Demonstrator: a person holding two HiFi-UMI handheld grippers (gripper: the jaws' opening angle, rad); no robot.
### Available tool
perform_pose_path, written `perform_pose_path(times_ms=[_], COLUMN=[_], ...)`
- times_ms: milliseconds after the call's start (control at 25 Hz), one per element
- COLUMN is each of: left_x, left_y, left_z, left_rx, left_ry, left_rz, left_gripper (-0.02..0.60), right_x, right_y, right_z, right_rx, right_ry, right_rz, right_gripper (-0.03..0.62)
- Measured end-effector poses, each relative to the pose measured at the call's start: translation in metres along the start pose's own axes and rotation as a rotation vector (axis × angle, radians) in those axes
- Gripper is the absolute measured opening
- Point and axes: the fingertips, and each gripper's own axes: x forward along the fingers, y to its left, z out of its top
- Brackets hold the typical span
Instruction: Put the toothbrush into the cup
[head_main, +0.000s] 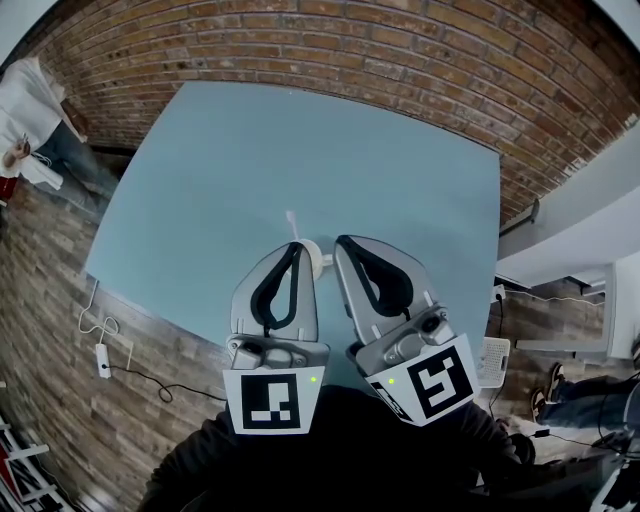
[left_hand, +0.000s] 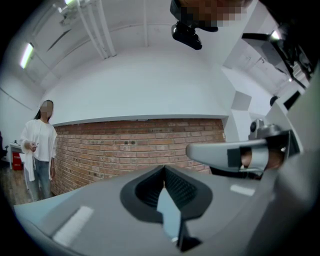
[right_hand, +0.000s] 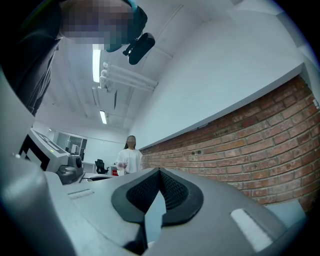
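Observation:
A white cup (head_main: 313, 257) stands on the light blue table (head_main: 250, 170), mostly hidden behind the two gripper tips. A thin white toothbrush (head_main: 292, 224) sticks up out of it, leaning toward the far side. My left gripper (head_main: 297, 248) is held level just left of the cup, its jaws closed tip to tip with nothing between them (left_hand: 164, 168). My right gripper (head_main: 342, 242) sits just right of the cup, also shut and empty (right_hand: 160, 171). Neither gripper view shows the cup or the brush. In the left gripper view the right gripper (left_hand: 235, 154) shows at the right.
The table top is bare apart from the cup. A brick wall (left_hand: 140, 145) runs behind it. A person in white (head_main: 25, 120) stands off to the left. A power strip (head_main: 103, 360) with a cable lies below the table's left edge, and a white ledge (head_main: 580, 230) is at the right.

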Motion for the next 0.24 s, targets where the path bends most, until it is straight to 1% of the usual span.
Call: perform_pose_path(times_ms=[240], left_x=[0.0042], left_y=[0.0064], left_z=[-0.0040], left_rx=[-0.008], left_ry=[0.010], left_rz=[0.000], left_gripper=[0.008], right_x=[0.0075], right_y=[-0.0008], right_z=[-0.0041], right_rx=[0.002], right_ry=[0.008], right_rz=[-0.004], right_gripper=[-0.002])
